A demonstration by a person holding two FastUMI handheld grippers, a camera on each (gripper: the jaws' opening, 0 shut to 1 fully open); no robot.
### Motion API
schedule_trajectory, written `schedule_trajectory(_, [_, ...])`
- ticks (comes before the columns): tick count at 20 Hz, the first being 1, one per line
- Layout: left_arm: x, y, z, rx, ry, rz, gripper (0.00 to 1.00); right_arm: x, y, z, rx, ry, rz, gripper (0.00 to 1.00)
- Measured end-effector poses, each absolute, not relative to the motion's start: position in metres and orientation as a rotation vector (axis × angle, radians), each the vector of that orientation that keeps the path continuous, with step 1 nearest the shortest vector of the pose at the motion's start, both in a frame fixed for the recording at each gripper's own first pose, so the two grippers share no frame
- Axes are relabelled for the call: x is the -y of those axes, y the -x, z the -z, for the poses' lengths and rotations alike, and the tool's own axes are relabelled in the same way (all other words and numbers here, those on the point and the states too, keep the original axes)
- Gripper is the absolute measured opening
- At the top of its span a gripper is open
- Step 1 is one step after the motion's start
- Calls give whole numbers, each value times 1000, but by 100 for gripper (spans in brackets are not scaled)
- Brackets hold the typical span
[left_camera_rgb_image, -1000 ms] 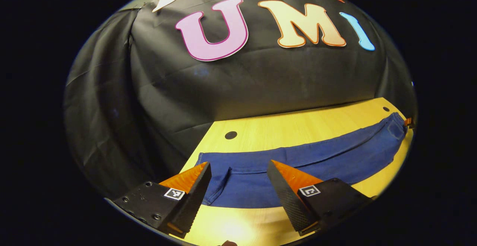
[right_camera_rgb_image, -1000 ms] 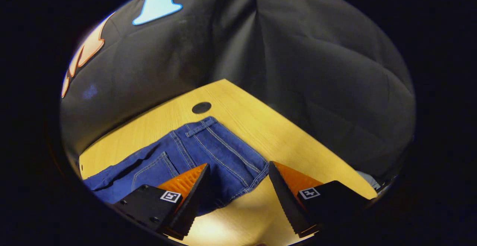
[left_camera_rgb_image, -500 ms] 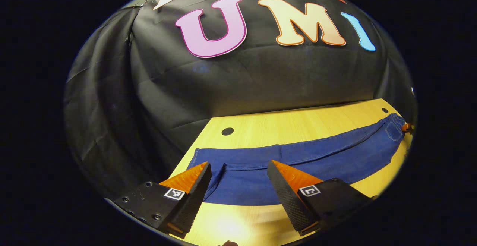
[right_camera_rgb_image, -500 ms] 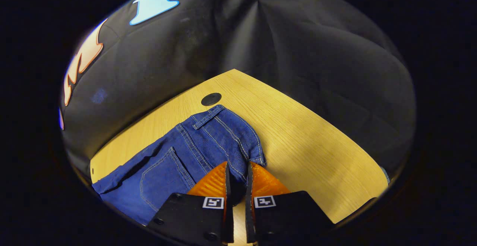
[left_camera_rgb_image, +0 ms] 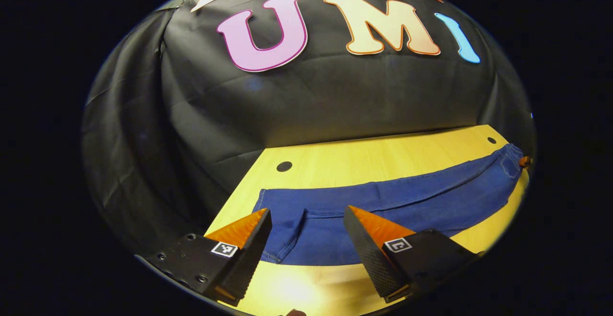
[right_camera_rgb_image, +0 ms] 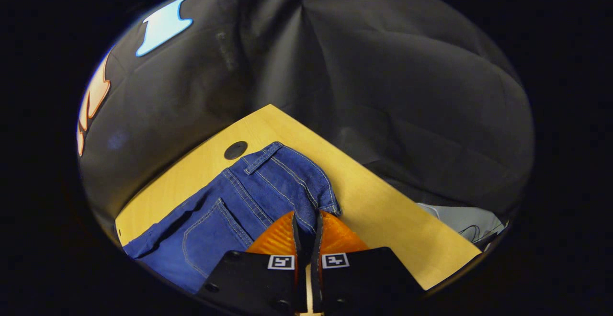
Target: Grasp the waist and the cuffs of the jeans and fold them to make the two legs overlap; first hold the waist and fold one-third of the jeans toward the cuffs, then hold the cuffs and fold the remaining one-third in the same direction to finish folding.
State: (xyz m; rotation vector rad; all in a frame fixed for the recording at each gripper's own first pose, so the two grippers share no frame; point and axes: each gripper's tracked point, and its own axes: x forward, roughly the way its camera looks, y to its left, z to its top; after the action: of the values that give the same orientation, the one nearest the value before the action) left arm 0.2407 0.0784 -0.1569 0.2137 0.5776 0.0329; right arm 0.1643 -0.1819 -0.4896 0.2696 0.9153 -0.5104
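Blue jeans (left_camera_rgb_image: 383, 206) lie stretched across the wooden table (left_camera_rgb_image: 364, 160). Their cuff end sits just beyond my left gripper (left_camera_rgb_image: 306, 215), which hovers open over the near cuff with nothing pinched. Far off at the right edge of the left gripper view, the other gripper (left_camera_rgb_image: 525, 161) meets the waist end. In the right gripper view the waist (right_camera_rgb_image: 273, 182) shows a belt loop and a back pocket. My right gripper (right_camera_rgb_image: 306, 216) is shut on the near waist edge, with denim pinched between its fingers.
A round black hole (left_camera_rgb_image: 284, 166) marks the table near the cuffs, and another hole (right_camera_rgb_image: 235, 150) sits by the waist. The table's corner and edges drop off close to both ends. Pale grey material (right_camera_rgb_image: 462, 220) lies below the table's right edge.
My right gripper went from open to shut on the waist edge and keeps its hold. The left gripper stayed open and shifted only slightly over the cuffs.
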Motion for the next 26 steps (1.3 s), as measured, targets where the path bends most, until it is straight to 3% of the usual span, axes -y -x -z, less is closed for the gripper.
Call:
schedule_trajectory(6, [-92,-246,153,-554,-176,10,95,157,-190,385,-709,-270,409,6])
schedule_trajectory(12, [-123,-258,151,-537,-129,79,95,135,-137,306,-582,-211,248,6])
schedule_trajectory(26, [-213,-246,166,-575,-86,139,95,117,-128,299,-578,-217,-59,6])
